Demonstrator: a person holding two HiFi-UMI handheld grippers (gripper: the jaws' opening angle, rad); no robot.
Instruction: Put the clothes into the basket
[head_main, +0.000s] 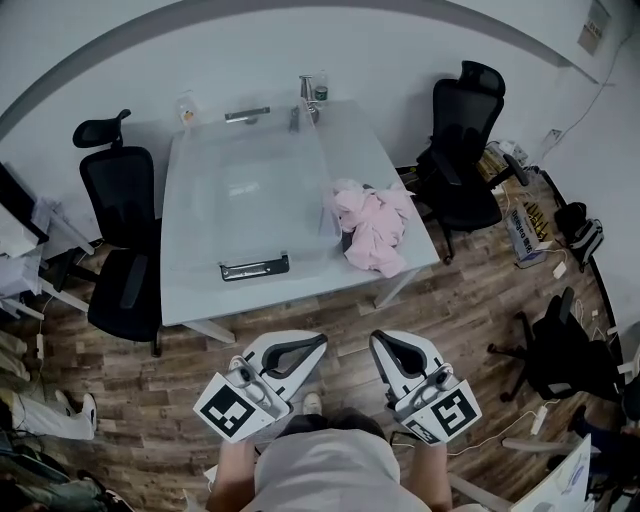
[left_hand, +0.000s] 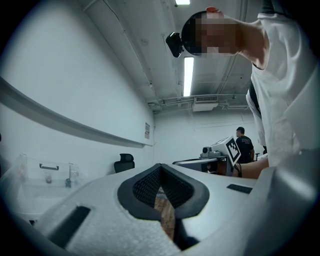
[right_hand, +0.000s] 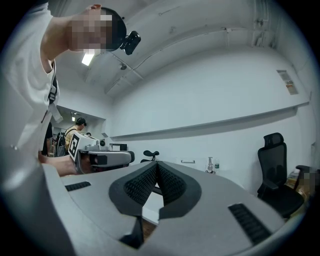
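One pink heap of clothes (head_main: 372, 228) lies at the bench's (head_main: 195, 295) right edge, against the single clear basket (head_main: 250, 190) filling the bench's middle. Two tools, left tool (head_main: 318, 342) and right tool (head_main: 379, 340), hang off the near edge, both closed and empty. A left chair (head_main: 120, 200) and a right chair (head_main: 460, 150) flank the bench.

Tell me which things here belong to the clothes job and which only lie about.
Job: pink clothes; clear basket beside them; left gripper and right gripper, both shut, empty.
Lying about: black office chairs; bottle behind the basket.
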